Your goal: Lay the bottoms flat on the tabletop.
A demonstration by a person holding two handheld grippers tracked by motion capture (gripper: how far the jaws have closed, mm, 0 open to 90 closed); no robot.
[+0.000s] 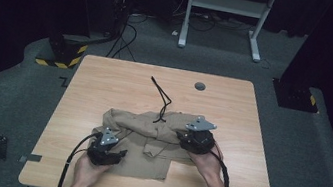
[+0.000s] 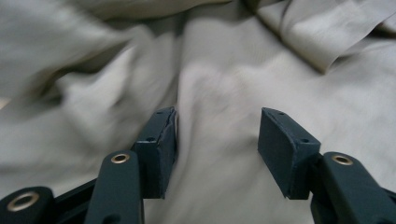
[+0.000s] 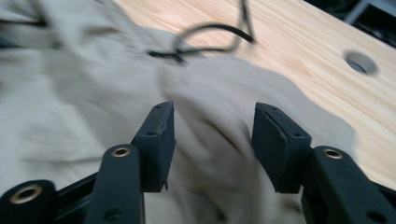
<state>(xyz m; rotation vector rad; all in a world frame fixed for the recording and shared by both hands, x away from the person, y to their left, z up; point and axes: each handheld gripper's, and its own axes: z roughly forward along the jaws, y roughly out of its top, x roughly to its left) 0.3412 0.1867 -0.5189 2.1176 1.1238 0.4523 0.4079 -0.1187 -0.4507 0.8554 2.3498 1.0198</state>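
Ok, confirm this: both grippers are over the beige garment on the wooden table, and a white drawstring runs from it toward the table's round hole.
One thing is wrong: the drawstring is black, not white, as the high view shows. The rest stands: both the left gripper and right gripper are over the beige garment on the wooden table, near its round hole.

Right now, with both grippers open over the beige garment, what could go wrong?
The black drawstring trails loose across the table; the right gripper could snag or drag it. The garment lies bunched, so the left gripper might pinch several layers together. Both gripper views are blurred, so aim may be off.
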